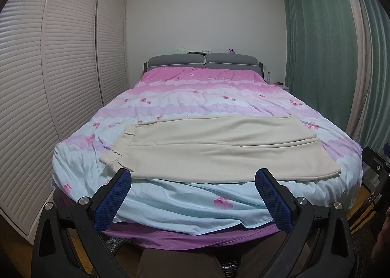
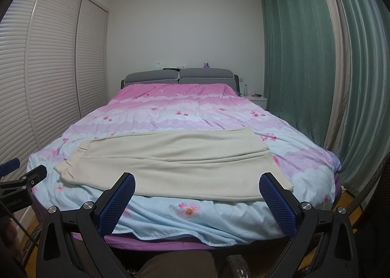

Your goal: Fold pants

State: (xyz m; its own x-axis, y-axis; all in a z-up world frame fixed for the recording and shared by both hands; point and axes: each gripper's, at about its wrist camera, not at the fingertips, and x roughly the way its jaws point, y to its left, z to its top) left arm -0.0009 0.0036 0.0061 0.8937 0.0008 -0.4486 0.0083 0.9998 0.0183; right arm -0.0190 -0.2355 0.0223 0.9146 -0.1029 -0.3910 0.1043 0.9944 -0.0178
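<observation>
Cream pants (image 1: 214, 148) lie flat across the foot of the bed, waistband at the left, leg hems at the right, one leg folded over the other. They also show in the right wrist view (image 2: 180, 163). My left gripper (image 1: 193, 176) is open and empty, held in front of the bed's near edge, short of the pants. My right gripper (image 2: 197, 180) is open and empty too, at the same distance. The left gripper shows at the left edge of the right wrist view (image 2: 22, 180).
The bed (image 1: 185, 209) has a pink, lilac and pale blue floral cover. A slatted wardrobe (image 1: 48, 83) stands along the left. Green curtains (image 1: 324, 41) hang on the right. A nightstand (image 2: 257, 100) with a bottle stands by the grey headboard (image 2: 178, 76).
</observation>
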